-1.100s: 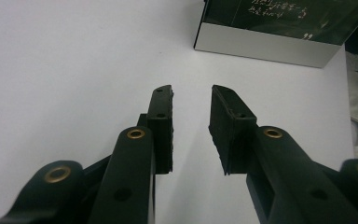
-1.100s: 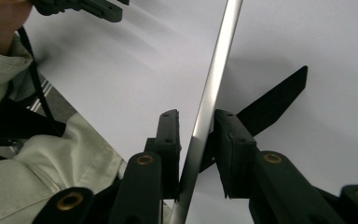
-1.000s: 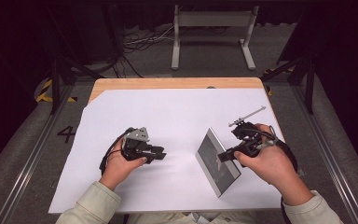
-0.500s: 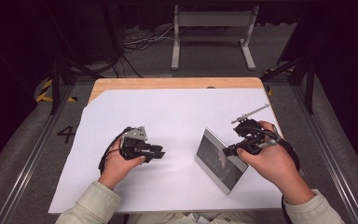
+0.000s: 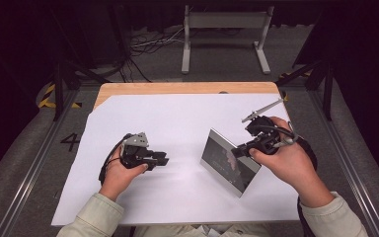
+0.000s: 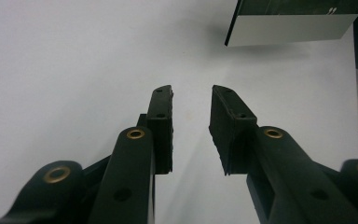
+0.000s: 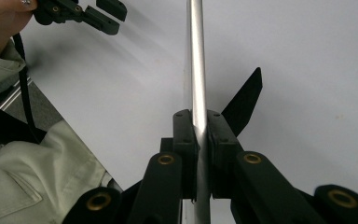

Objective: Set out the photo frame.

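Right gripper (image 5: 241, 149) | fingers clamp frame (image 5: 227, 163) edge | frame tilted off table (image 5: 177, 118)

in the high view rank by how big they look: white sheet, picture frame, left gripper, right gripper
1. white sheet, by far the largest.
2. picture frame, tilted on its edge, clamped by the right gripper.
3. left gripper and right gripper look about alike; hands hide part of each, so no ranking.

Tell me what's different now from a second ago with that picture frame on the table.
The right gripper has just been closing, and its pads now clamp the picture frame's edge; the frame has tipped from leaning low to standing more upright, lifted slightly off the white table. The left gripper stayed put, jaws apart, holding nothing.
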`<state>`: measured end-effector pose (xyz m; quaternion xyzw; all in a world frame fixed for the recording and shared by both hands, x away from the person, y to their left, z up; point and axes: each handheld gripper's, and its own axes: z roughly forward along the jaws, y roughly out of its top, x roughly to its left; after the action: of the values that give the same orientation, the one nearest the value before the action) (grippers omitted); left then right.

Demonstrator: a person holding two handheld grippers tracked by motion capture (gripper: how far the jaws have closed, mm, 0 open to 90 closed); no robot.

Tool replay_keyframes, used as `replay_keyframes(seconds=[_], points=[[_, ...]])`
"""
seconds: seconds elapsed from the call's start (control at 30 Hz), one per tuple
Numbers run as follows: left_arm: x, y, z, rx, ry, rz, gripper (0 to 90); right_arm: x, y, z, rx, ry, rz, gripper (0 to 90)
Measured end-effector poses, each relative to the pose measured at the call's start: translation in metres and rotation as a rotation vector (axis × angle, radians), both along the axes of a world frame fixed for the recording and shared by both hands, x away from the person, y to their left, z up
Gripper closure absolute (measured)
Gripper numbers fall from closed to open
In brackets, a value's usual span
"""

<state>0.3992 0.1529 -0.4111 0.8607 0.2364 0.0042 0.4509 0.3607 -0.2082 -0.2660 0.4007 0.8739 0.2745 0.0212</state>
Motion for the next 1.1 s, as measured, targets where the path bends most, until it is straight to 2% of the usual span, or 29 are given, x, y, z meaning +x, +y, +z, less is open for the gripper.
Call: replay_keyframes(seconds=[0.27, 0.4, 0.7, 0.87, 1.1], points=[[-0.004, 0.012, 0.0, -0.007, -0.001, 0.035, 70.3, 0.015, 0.007, 0.008, -0.005, -0.03, 0.117, 84.5], [-0.004, 0.016, -0.001, -0.01, 0.003, 0.044, 70.2, 0.022, 0.011, 0.012, -0.026, -0.051, 0.163, 84.5], [-0.004, 0.018, 0.0, -0.015, 0.001, 0.054, 70.2, 0.033, 0.016, 0.016, -0.071, -0.091, 0.309, 84.6], [-0.003, 0.017, 0.0, -0.019, 0.006, 0.051, 70.1, 0.039, 0.017, 0.016, -0.088, -0.103, 0.351, 84.6], [-0.002, 0.015, -0.001, -0.015, 0.004, 0.045, 69.5, 0.043, 0.017, 0.016, -0.069, -0.129, 0.421, 84.6]])
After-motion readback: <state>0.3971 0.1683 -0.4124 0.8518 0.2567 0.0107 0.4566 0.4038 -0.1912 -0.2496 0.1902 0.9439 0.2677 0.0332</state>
